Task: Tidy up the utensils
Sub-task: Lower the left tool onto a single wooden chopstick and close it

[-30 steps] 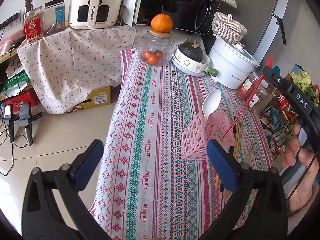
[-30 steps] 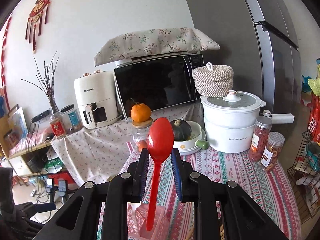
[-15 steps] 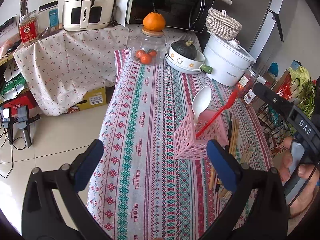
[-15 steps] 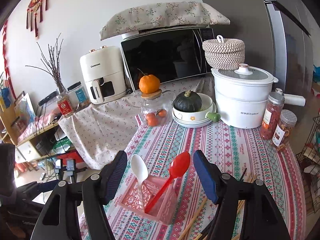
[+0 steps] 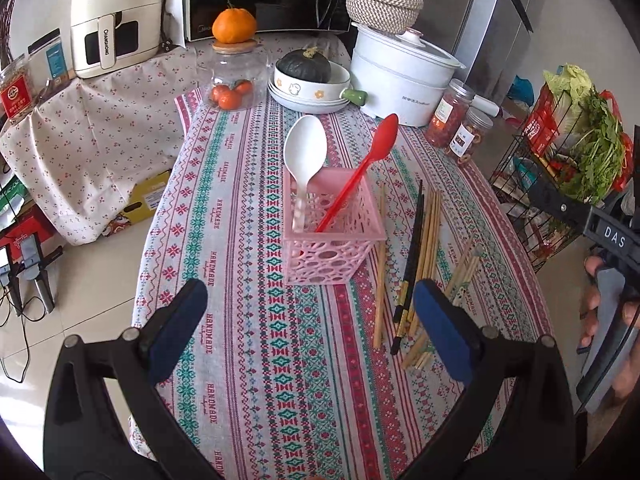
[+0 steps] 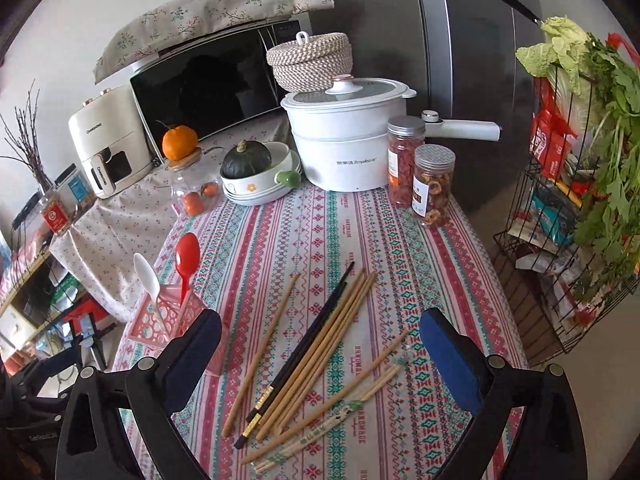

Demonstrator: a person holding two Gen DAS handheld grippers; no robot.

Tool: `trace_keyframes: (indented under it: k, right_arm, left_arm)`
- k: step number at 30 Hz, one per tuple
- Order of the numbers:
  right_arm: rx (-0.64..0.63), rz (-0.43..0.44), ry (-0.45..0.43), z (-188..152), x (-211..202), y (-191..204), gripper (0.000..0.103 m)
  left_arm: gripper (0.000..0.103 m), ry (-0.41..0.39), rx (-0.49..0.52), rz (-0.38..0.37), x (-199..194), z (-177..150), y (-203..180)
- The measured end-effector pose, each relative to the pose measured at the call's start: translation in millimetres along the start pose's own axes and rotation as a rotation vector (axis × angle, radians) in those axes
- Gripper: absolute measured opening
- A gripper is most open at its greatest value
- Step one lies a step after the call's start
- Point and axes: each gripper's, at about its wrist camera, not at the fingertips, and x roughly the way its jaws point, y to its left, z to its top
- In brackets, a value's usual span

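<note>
Over the patterned tablecloth (image 6: 320, 232), both grippers (image 5: 310, 300) (image 6: 320, 328) tilt downward, jaws spread wide and empty.

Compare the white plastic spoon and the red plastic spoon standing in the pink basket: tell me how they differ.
The white plastic spoon has a broad, deep bowl; the red plastic spoon has a narrower, slimmer bowl. The white spoon stands nearly upright at the basket's left side, while the red spoon leans well over to the right in the left wrist view. The red spoon's handle looks longer and thinner. Both sit handle-down, bowl-up in the pink perforated plastic basket, free of either gripper.
</note>
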Motion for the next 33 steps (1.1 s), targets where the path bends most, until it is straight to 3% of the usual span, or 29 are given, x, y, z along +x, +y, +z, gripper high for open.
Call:
trace_keyframes:
  k: [12,22,25,33]
  right_arm:
    - [0.075,-0.056,0.208,-25,16,-56,0.102]
    - [0.075,-0.093,0.34,-36,35,-87,0.102]
    - [0.068,-0.135,0.35,-37,38,-103,0.102]
    - [0.126,-0.143,0.385,-37,50,-140,0.102]
  left_arm:
    - [0.102,0.031,0.141,-0.029,2,-3,-59]
    - [0.101,0.115,0.273,0.017,40,7,-108]
    - [0.086,0.141,0.291,0.028,58,21,-128]
    - [0.044,0.257,0.279,0.054,129,72,-165]
